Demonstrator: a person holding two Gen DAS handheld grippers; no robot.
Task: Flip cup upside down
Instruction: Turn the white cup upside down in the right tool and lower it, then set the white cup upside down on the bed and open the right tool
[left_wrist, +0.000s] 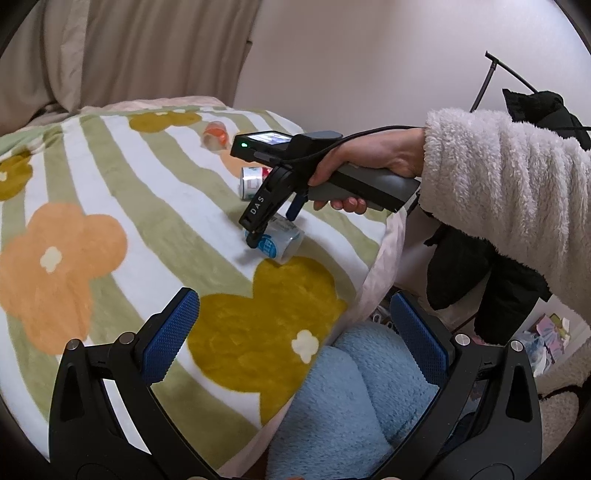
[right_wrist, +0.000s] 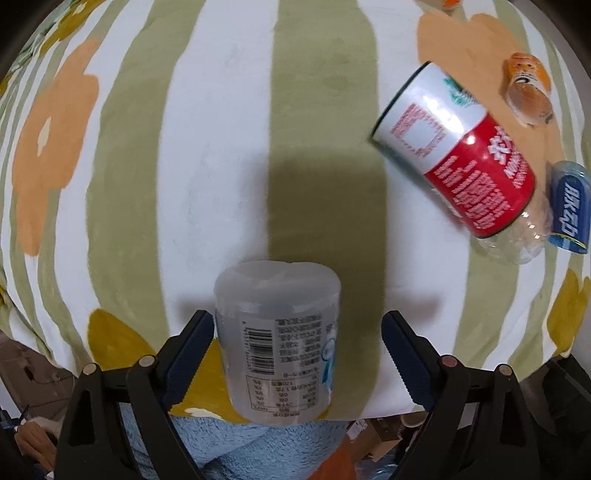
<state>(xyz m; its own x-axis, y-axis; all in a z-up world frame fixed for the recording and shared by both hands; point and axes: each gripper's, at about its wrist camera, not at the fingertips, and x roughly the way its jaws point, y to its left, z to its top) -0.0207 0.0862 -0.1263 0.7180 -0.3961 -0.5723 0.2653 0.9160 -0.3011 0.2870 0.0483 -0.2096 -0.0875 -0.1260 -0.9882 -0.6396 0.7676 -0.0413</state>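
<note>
- Left wrist view: the left gripper (left_wrist: 291, 332) is spread wide with nothing in it, over the flowery blanket (left_wrist: 110, 206). Farther off, the right gripper (left_wrist: 258, 236) reaches down at the cup (left_wrist: 282, 243), which lies near the blanket's edge.
- Right wrist view: the right gripper (right_wrist: 297, 354) is released around the cup (right_wrist: 277, 332). One finger (right_wrist: 194, 350) maybe touches it; the other is apart. A red can (right_wrist: 461, 155) lies well apart.

Cup (right_wrist: 277, 339): translucent frosted plastic, cylindrical, printed label with barcode, nutrition table and a pale blue graphic. It sits on the striped floral blanket (right_wrist: 221, 147) near its front edge, seemingly tipped on its side in the left wrist view (left_wrist: 279, 242). One end faces away; whether that end is closed cannot be told.
</note>
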